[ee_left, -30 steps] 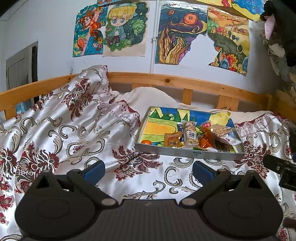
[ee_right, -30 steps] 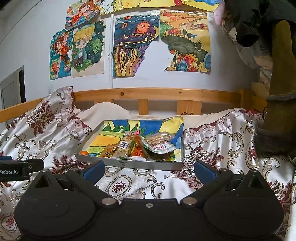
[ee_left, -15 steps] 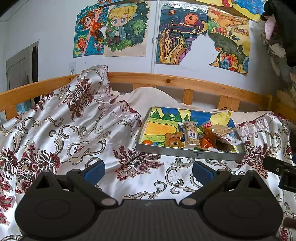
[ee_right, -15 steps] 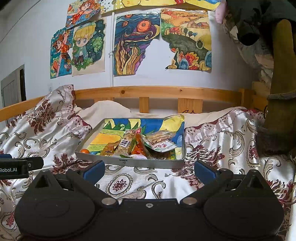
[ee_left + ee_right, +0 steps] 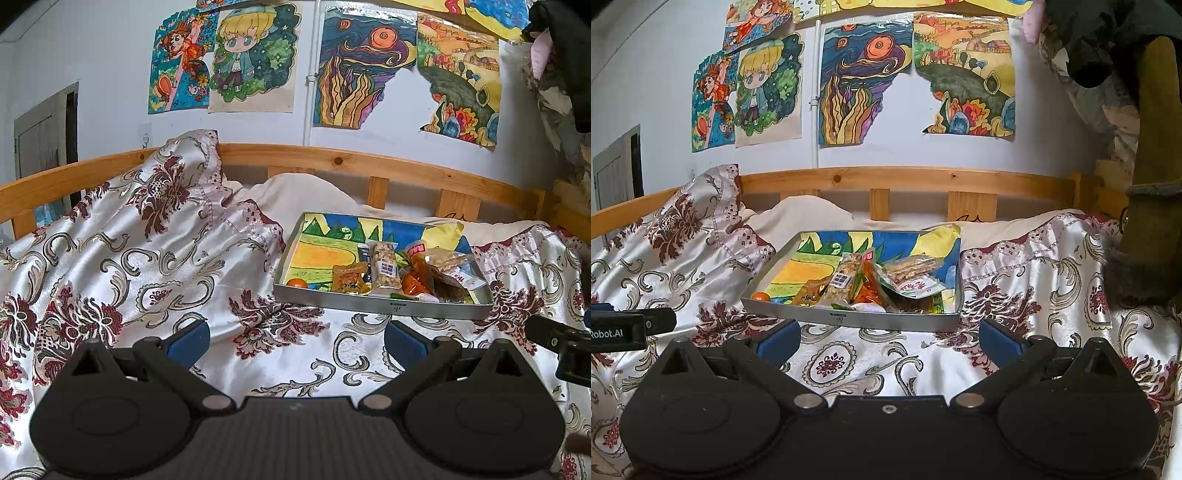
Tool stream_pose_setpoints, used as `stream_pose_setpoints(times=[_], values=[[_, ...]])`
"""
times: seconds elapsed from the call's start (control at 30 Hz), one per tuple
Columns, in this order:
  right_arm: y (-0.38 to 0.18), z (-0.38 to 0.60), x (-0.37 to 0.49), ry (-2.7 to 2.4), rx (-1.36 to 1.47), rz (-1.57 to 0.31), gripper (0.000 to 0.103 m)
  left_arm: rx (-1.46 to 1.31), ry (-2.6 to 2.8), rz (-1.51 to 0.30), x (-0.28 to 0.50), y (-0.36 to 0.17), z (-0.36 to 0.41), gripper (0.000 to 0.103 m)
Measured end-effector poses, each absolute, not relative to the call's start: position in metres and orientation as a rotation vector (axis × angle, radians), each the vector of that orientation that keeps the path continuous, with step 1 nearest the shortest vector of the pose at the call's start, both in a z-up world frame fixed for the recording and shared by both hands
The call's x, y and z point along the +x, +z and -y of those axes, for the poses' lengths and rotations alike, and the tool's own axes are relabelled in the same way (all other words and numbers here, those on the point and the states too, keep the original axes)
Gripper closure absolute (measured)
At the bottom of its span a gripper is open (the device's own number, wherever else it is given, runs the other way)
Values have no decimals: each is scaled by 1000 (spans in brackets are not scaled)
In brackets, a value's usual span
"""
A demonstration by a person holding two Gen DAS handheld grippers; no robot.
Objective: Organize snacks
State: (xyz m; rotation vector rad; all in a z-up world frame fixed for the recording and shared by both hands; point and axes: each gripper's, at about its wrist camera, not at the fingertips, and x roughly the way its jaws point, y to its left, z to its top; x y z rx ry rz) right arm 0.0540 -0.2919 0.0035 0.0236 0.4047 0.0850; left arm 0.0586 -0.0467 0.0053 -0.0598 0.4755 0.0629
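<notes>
Blue-padded fingers of the left gripper [image 5: 295,338] and right gripper [image 5: 888,338] are spread wide, grasping nothing, above the satin bedspread [image 5: 147,266]. Beyond them, the metal tray [image 5: 849,320] holds snack packets [image 5: 846,280] piled at its near right and a small orange [image 5: 761,296] at its near left.

2 low views, shared tray [image 5: 380,304]

Black hand-held gripper [image 5: 888,338], blue fingertips [image 5: 777,338]

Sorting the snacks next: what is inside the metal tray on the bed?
The shallow grey metal tray holds a colourful drawing as liner, a small orange fruit and piled snack packets. What lies under the pile is hidden.
</notes>
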Motion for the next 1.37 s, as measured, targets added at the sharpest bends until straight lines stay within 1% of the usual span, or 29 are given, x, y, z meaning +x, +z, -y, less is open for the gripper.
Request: stream_pose_setpoints(times=[0.47, 0.97, 1.37], values=[[-1, 289, 54, 87, 16, -412, 1, -45, 80, -468, 58, 3, 46, 1], [-5, 292, 63, 61, 31, -467, 1, 18, 96, -493, 55, -2, 51, 1], [-10, 287, 67, 73, 18, -496, 1, -6, 115, -509, 58, -7, 38, 1]])
